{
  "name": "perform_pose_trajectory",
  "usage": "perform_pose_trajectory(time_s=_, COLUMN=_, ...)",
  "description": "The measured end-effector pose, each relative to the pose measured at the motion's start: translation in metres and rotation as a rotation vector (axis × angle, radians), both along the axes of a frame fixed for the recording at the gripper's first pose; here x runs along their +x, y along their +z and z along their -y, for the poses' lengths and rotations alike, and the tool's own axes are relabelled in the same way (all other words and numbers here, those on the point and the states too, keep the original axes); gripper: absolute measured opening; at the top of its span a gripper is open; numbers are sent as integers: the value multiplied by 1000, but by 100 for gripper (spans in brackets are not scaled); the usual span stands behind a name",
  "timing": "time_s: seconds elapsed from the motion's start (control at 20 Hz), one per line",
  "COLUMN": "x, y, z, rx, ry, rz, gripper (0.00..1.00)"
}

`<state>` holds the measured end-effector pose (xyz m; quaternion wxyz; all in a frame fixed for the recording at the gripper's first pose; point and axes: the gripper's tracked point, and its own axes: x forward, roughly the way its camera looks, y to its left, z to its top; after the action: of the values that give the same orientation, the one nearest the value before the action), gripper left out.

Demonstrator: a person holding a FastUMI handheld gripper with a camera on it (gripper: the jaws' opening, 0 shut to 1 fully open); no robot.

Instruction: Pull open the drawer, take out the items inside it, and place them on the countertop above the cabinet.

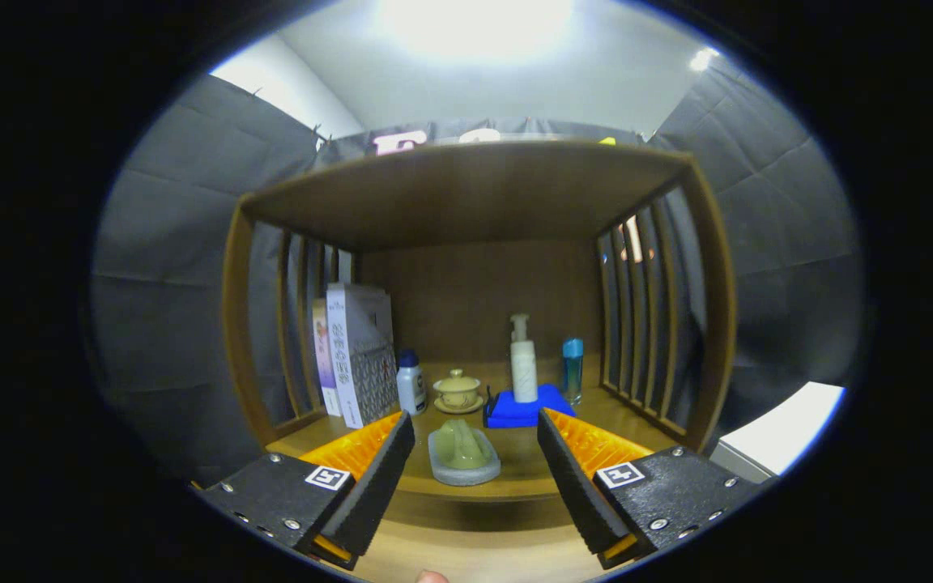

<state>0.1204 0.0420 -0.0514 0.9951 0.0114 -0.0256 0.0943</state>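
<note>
My gripper is open, its fingers spread wide with nothing pressed between them. Between the fingertips and just beyond them, a pale green carved piece on a grey dish rests near the front edge of the wooden countertop. Below that edge runs a lighter wooden front, with a fingertip of a person showing at its bottom. Whether the drawer is open I cannot tell.
The countertop sits inside a wooden shelf frame with slatted sides. On it stand boxes, a small white bottle with a blue cap, a lidded cup on a saucer, a white pump bottle on a blue block, and a blue bottle.
</note>
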Motion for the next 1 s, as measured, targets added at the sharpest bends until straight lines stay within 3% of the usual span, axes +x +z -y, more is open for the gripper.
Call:
perform_pose_trajectory(time_s=0.3, x=-86, y=-25, z=14, rx=0, ry=-42, rz=12, gripper=95)
perform_pose_trajectory(time_s=0.45, x=-116, y=-59, z=5, rx=-21, ry=-11, rz=-32, gripper=95)
perform_pose_trajectory(time_s=0.7, x=-145, y=-103, z=-4, rx=-101, ry=17, rz=-105, gripper=95)
perform_pose_trajectory(time_s=1.0, x=-165, y=-168, z=-1, rx=-116, ry=-22, rz=-236, gripper=95)
